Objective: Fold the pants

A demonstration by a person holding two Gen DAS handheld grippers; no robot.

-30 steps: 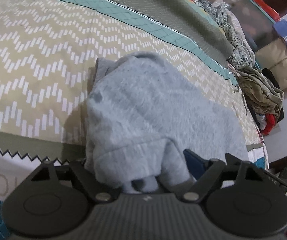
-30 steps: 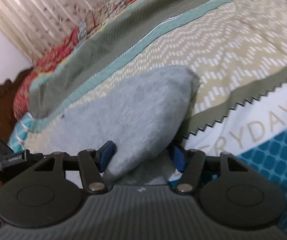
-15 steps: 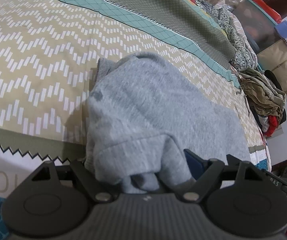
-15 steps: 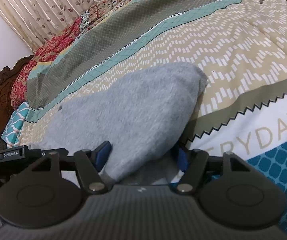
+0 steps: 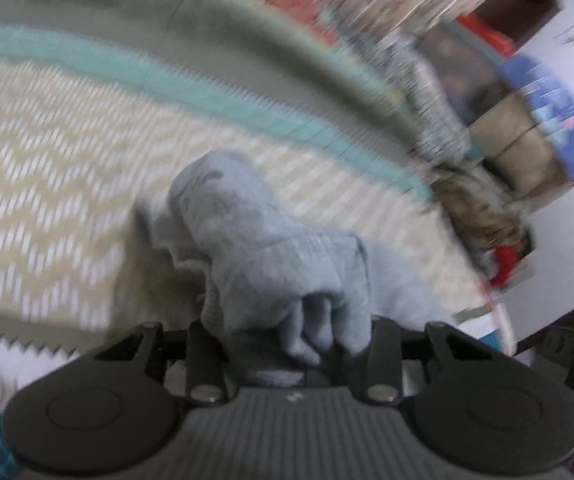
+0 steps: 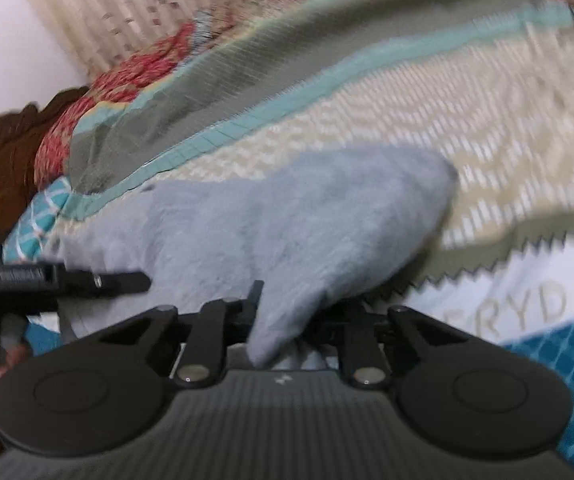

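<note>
The left tool (image 5: 295, 344) is clamped on a bunched wad of the grey pants (image 5: 263, 248), its jaws now pulled in tight around the gathered cloth, where half a second ago they stood wider with the fabric lying loosely between them. The right tool (image 6: 299, 312) has likewise closed on an edge of the pants (image 6: 287, 224); the blue pads that showed on either side of the cloth a moment ago are now hidden behind it. Both views have gone streaky, which reads as quick motion after a near-still pause. My judgement is that the grasp has just been secured at both ends and the carry of a fold is starting, so the fold itself is not yet laid down.

Beyond the left tool the pants rise in a crumpled hump, lifted off the bed (image 5: 47, 184), with a flatter part trailing toward the pile of clothes (image 5: 483, 216) at the bed's far edge. Beyond the right tool the pants spread as a broad grey slab over the zigzag bedspread, and the other tool's black body pokes in beside the pants on the side toward the wooden headboard (image 6: 3, 152).

Both tools are held low and nearly level, pointing across the bed, side by side along one edge of the pants.
</note>
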